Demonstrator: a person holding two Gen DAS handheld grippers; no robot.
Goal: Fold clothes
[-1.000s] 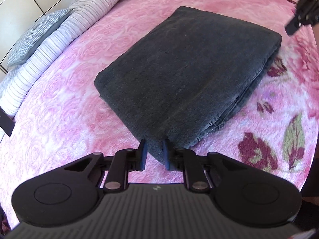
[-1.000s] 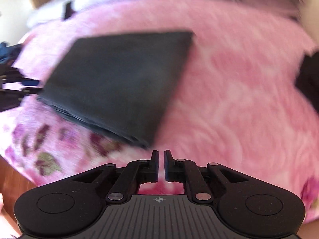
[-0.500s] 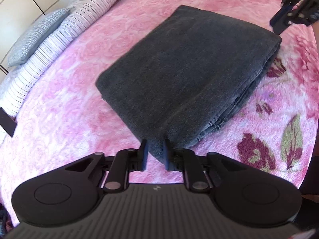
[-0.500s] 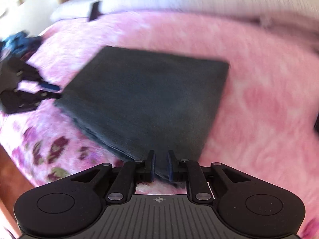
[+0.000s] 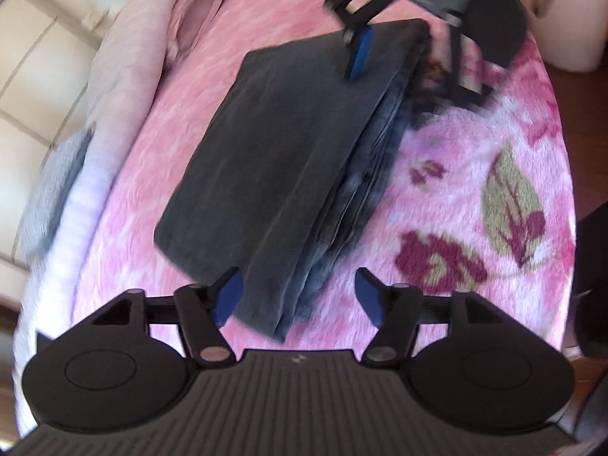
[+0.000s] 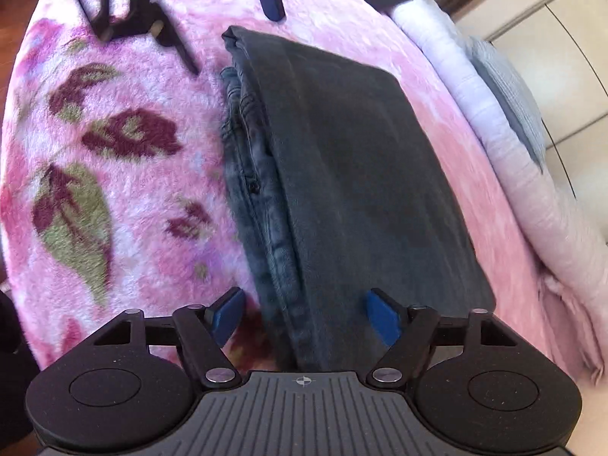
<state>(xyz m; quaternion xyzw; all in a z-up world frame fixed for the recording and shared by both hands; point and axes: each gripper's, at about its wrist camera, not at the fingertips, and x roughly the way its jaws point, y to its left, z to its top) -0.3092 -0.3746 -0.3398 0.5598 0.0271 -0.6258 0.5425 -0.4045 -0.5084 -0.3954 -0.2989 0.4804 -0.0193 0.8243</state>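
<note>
Folded dark grey jeans [image 5: 288, 144] lie flat on a pink flowered blanket [image 5: 475, 144]. My left gripper [image 5: 298, 298] is open, its blue-padded fingers on either side of the near corner of the jeans. My right gripper [image 6: 304, 315] is open too, straddling the opposite end of the jeans [image 6: 349, 174], with the stacked layers between its fingers. Each gripper shows at the far end in the other's view: the right one [image 5: 437, 19] in the left wrist view, the left one [image 6: 190, 3] in the right wrist view.
The pink blanket [image 6: 95, 159] covers a bed. Striped white bedding [image 6: 505, 152] and a grey pillow [image 6: 509, 91] lie along the far side. A cupboard wall [image 5: 30, 87] stands beyond the bedding. Wooden floor [image 5: 585, 133] shows past the blanket's edge.
Both grippers have opened from shut. Both have swung round to opposite ends of the folded jeans and now straddle its corners.
</note>
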